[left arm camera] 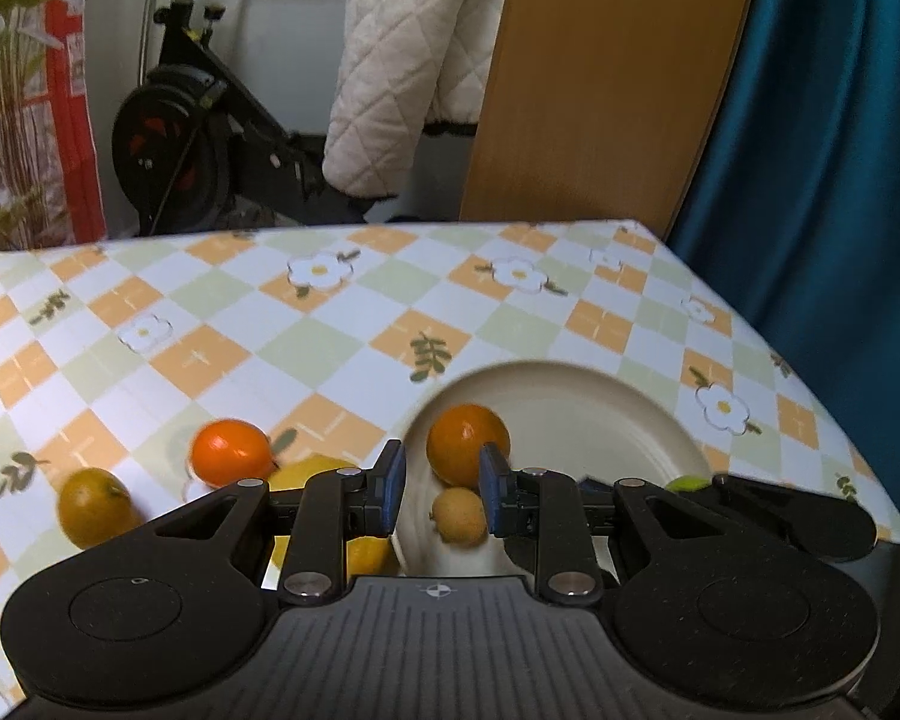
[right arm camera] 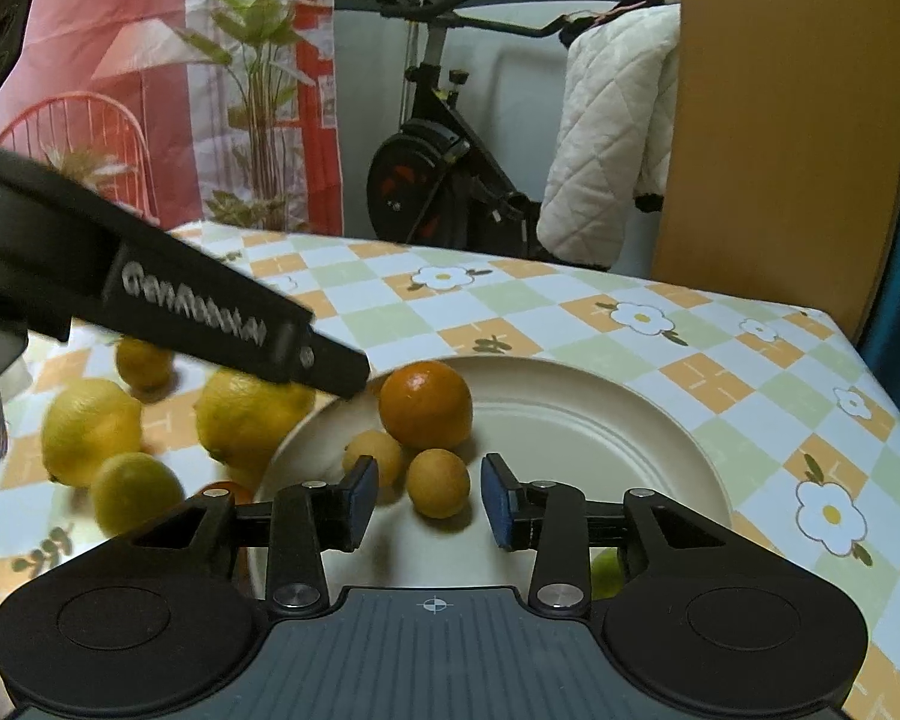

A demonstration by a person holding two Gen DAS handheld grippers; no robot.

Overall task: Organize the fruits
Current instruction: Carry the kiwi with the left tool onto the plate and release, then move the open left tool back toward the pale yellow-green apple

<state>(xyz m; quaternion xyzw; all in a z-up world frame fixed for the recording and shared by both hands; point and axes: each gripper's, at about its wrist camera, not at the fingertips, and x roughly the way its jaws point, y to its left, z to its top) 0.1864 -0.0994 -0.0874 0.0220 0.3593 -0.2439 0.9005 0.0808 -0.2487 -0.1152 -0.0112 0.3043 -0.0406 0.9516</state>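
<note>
Fruit on plate (right arm camera: 600,414): we count one orange (right arm camera: 426,405) and two small yellow fruits (right arm camera: 438,482), near its left rim.
Orientation: round; we find no long axis.
Left gripper (left arm camera: 437,489): at its narrowest, gripping nothing.
Right gripper (right arm camera: 429,501): parted, empty, above the plate.
Obscured: lime (right arm camera: 607,573) behind right gripper; lemons (right arm camera: 252,414) beside the plate partly covered.

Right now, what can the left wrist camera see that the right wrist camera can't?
Only the left wrist view: the whole bright orange on the cloth, which is nearly hidden in the other view. Only the right wrist view: the left gripper reaching in, and two small yellow fruits on the plate, not one. Both: the plate, its big orange and the exercise bike.
</note>
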